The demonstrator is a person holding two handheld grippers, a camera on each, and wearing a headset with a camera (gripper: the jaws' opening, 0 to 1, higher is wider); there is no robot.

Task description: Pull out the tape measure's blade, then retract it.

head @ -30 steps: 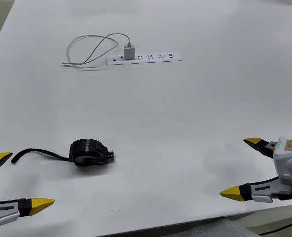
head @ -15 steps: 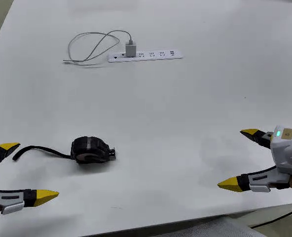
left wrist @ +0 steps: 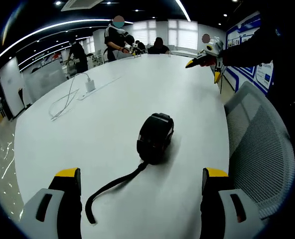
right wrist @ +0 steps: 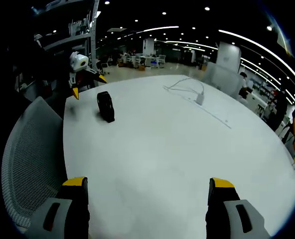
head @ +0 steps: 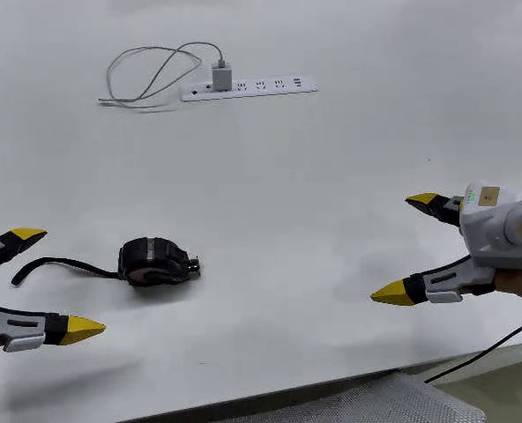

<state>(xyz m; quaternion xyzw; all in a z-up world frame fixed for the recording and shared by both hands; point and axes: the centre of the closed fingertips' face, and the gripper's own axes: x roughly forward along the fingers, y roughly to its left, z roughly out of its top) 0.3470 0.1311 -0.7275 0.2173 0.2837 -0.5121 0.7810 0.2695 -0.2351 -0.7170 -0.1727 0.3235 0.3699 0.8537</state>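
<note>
A black tape measure (head: 153, 262) lies on the white table (head: 279, 176), its black wrist strap (head: 58, 265) trailing to the left. In the left gripper view the tape measure (left wrist: 156, 135) sits just ahead of the jaws, strap (left wrist: 112, 187) curling toward them. My left gripper (head: 54, 282) is open at the left edge, a short way from the strap end. My right gripper (head: 406, 247) is open far to the right, holding nothing. The right gripper view shows the tape measure (right wrist: 106, 105) small and distant, with the left gripper (right wrist: 82, 69) beyond it.
A white power strip (head: 248, 87) with a plugged charger (head: 220, 76) and a looped white cable (head: 146, 75) lies at the back of the table. A grey mesh chair (head: 358, 404) stands under the near edge. People stand at the far end in the left gripper view.
The right gripper has moved left and a little further onto the table. The left gripper has edged in toward the strap. The tape measure has not moved; the head camera shifted slightly.
</note>
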